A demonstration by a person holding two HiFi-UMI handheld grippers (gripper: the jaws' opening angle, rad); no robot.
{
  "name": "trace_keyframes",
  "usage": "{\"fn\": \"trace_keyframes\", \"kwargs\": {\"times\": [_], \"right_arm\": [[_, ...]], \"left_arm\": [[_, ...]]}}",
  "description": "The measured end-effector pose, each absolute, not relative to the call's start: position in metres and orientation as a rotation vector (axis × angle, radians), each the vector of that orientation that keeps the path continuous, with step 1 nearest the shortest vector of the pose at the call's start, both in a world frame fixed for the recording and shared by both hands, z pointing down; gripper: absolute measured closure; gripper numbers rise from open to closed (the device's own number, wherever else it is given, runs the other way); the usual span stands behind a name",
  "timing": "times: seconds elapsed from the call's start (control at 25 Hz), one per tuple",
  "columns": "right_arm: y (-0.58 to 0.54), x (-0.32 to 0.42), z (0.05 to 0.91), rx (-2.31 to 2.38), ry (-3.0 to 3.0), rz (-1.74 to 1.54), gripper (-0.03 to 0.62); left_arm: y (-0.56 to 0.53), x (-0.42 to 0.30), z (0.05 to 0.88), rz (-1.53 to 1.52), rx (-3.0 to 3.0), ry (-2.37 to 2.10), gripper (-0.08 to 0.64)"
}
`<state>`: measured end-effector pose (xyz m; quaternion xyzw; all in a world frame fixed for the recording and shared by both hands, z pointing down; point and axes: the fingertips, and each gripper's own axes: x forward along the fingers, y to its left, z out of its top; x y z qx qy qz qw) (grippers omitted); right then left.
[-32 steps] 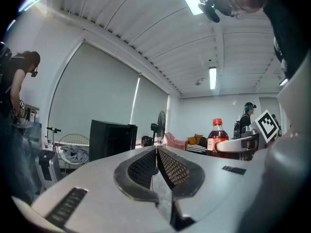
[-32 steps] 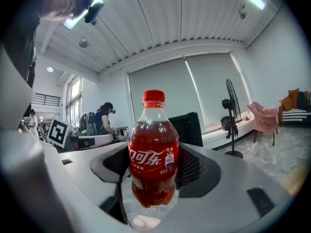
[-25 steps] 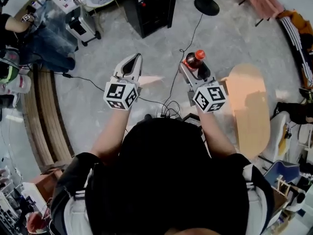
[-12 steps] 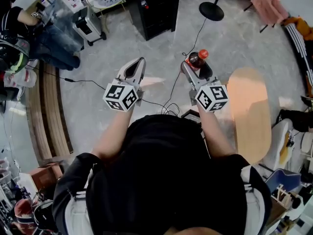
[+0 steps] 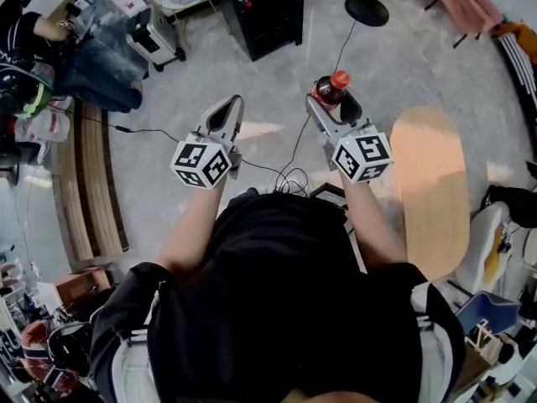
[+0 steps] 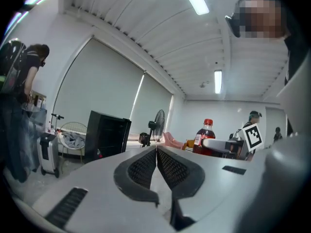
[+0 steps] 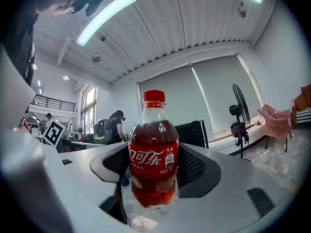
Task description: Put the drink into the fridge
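Clamping a cola bottle (image 7: pixel 153 161), the right gripper (image 5: pixel 334 106) hangs short of the black fridge (image 5: pixel 273 11), the left gripper (image 6: pixel 156 152) alongside with jaws pressed together.

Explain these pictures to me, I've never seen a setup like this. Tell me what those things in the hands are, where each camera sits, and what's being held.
There is no robot here. A person stands on a grey floor holding a hand-worked two-jaw gripper in each hand. The marker cubes are part of the grippers.

The head view comes from a camera on the person's head, looking steeply down. The other two views come from cameras riding on each gripper, looking along its jaws.

The left gripper is shut and empty. The right gripper is shut on a cola bottle with a red cap.

No work surface is in use, and only cables lie on the floor just ahead. The black cabinet farther off is probably the fridge.
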<state>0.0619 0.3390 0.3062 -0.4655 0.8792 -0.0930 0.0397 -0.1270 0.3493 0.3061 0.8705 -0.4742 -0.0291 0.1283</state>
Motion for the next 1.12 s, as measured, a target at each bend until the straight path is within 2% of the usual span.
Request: {"fn": "trace_keyframes", "kwargs": {"times": [0.24, 0.6, 1.12], "right_arm": [[0.344, 0.081, 0.302, -1.447, 2.726, -0.164, 0.288], [0.329, 0.096, 0.302, -1.429, 2.682, -0.228, 0.288], [0.224, 0.089, 0.311, -1.461, 2.688, -0.224, 0.288]], "left_arm": [[0.357, -0.117, 0.310, -0.068, 2.501, -1.452, 0.537], [0.348, -0.108, 0.308, -0.078, 2.501, -1.453, 0.537], [0.231, -0.112, 0.320, -0.125, 2.522, -1.466, 0.537]]}}
